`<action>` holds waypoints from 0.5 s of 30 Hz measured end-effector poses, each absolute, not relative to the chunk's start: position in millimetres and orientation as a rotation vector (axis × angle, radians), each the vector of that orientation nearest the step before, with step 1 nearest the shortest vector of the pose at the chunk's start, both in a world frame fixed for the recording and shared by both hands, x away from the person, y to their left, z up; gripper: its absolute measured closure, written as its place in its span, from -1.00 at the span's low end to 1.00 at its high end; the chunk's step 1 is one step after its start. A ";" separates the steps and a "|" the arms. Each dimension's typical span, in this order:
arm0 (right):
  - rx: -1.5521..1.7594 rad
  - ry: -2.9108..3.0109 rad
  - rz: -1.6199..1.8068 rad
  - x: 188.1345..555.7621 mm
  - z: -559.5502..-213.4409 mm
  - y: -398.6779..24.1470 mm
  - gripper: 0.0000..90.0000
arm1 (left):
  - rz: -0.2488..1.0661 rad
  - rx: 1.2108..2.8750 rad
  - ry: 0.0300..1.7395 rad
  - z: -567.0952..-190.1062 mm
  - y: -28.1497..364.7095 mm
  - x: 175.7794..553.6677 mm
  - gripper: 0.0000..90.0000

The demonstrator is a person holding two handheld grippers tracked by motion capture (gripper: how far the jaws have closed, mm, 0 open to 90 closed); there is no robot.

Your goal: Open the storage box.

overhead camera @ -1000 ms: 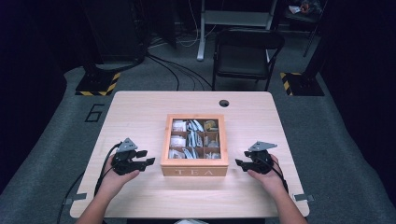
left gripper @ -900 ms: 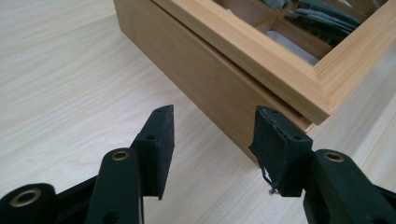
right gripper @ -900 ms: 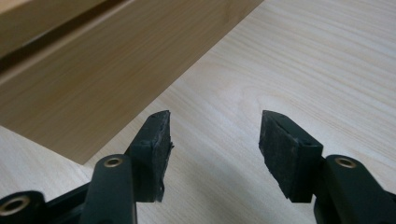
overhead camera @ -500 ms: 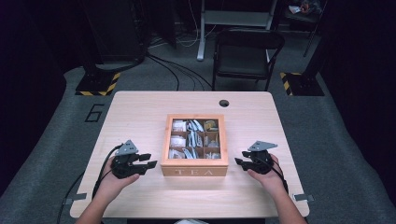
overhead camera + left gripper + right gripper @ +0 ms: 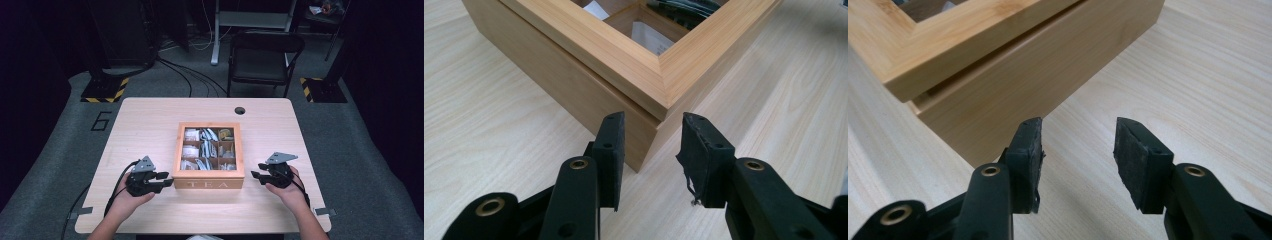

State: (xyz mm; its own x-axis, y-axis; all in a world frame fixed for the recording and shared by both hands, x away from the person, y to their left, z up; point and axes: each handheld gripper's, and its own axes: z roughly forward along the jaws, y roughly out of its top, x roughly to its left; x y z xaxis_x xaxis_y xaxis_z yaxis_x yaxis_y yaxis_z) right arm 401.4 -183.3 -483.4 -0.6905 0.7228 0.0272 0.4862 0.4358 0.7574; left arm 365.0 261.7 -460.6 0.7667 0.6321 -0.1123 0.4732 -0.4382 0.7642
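Dark floor, cables and a black chair (image 5: 264, 57) lie beyond your pale wooden bench (image 5: 150, 120). Seen from the high view, a wooden tea box (image 5: 209, 176) with a windowed lid sits at the bench's middle, lid down, sachets visible through the panes. Your left gripper (image 5: 162, 180) has slid in from a second ago and now sits just beside the box's near left corner. Your right gripper (image 5: 256, 173) waits near the right side, a little apart from it.

Along the left gripper view, the jaws have just been narrowing; they stand slightly apart with the box corner (image 5: 659, 107) just past the tips, nothing clamped.

Along the right gripper view, the jaws are partly open and hold nothing; the box's side (image 5: 1013, 95) lies just ahead.

Both hands look poised to lift the lid, which is not yet raised.
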 end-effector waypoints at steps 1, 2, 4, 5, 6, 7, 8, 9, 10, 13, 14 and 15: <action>1.029 2.388 1.111 401.1 -482.9 -183.5 0.19 | 0.243 2.121 0.826 -460.8 260.3 365.2 0.38; 1.027 2.392 1.108 400.4 -482.2 -183.2 0.19 | 0.233 2.124 0.829 -461.3 259.1 365.3 0.40; 1.022 2.393 1.105 399.5 -481.3 -182.9 0.19 | 0.234 2.133 0.828 -461.9 256.6 365.8 0.42; 1.011 2.395 1.105 399.8 -481.2 -183.1 0.19 | 0.239 2.131 0.831 -462.5 255.2 366.0 0.43; 1.012 2.394 1.108 399.7 -481.2 -182.8 0.19 | 0.244 2.136 0.828 -462.5 254.2 366.2 0.44; 1.008 2.397 1.109 399.7 -481.2 -182.7 0.19 | 0.251 2.130 0.833 -462.9 252.8 366.1 0.44; 1.008 2.392 1.114 399.8 -481.3 -182.3 0.19 | 0.250 2.132 0.832 -462.7 252.3 366.7 0.44; 1.004 2.397 1.113 399.7 -481.2 -182.3 0.19 | 0.248 2.129 0.832 -462.6 251.5 367.5 0.44; 1.009 2.395 1.118 399.6 -481.1 -181.8 0.19 | 0.248 2.130 0.830 -462.6 251.0 368.0 0.46; 1.022 2.398 1.136 398.8 -480.6 -180.7 0.19 | 0.274 2.141 0.834 -462.7 248.2 367.7 0.46; 1.019 2.403 1.137 398.7 -480.5 -180.7 0.19 | 0.276 2.141 0.835 -462.6 247.9 367.4 0.46; 1.017 2.408 1.139 398.7 -480.2 -180.5 0.19 | 0.277 2.153 0.832 -461.9 248.2 367.3 0.46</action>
State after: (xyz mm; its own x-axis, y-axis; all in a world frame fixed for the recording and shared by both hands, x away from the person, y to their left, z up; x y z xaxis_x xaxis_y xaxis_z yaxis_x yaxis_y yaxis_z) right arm 398.7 -180.5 -480.2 -0.7090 0.7043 0.0371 0.4755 0.4385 0.7627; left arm 367.3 248.2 -461.9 0.7602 0.6453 -0.0752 0.4717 -0.4686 0.7470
